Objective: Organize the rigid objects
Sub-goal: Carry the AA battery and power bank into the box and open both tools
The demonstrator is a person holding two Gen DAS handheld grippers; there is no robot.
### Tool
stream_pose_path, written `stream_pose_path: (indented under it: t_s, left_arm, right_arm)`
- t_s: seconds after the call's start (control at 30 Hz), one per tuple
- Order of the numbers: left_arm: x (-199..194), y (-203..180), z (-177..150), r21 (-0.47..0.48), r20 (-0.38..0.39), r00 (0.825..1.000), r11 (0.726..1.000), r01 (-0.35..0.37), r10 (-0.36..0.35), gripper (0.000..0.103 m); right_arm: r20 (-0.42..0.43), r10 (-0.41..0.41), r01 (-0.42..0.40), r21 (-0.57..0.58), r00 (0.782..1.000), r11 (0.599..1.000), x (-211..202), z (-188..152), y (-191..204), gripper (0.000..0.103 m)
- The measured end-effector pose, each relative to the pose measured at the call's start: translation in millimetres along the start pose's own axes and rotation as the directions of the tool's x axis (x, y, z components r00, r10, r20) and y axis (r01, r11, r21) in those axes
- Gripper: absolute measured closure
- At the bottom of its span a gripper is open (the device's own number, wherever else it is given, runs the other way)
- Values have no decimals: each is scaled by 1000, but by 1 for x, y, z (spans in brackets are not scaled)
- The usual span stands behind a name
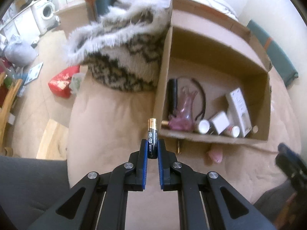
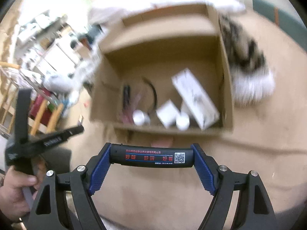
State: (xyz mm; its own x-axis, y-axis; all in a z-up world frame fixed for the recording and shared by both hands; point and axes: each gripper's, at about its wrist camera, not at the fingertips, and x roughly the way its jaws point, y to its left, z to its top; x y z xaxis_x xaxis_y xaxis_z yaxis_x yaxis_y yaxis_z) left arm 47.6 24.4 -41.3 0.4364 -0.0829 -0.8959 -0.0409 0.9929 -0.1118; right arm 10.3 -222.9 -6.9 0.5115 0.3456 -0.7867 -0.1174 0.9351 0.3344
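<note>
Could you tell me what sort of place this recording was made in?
Most likely a lived-in home: a washing machine stands under a counter, a furry patterned blanket lies on a soft beige surface, and wooden chairs stand nearby.

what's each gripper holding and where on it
Left gripper: battery, jaws on its lower half. Right gripper: black printed bar, clamped end to end.
</note>
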Motion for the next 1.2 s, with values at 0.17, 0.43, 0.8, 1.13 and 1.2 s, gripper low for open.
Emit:
stream_pose_path:
  t_s: [0.17,0.43,0.8,1.13,1.2]
  left_arm:
    - [-8,-10,15,-2,22,1000,1000,18,-18,94]
    - [-9,-39,47,45,50,998,998,39,-41,94]
    - [26,-76,76,132,46,999,991,19,-26,94]
    - [68,-78,64,153,4,1000,988,18,-19,94]
    - [69,-80,62,159,5,1000,987,23,-24,94]
  right_arm:
    - [68,1,-1,-4,998,1000,0,24,10,17]
    - [89,12,-15,33,996,999,21,50,-5,17]
    - [88,17,-24,79,996,997,56,77,-23,17]
    - [-3,-30,30,60,1000,998,93,64,-29,17]
    - [-18,-42,43,50,999,998,99,63,-29,17]
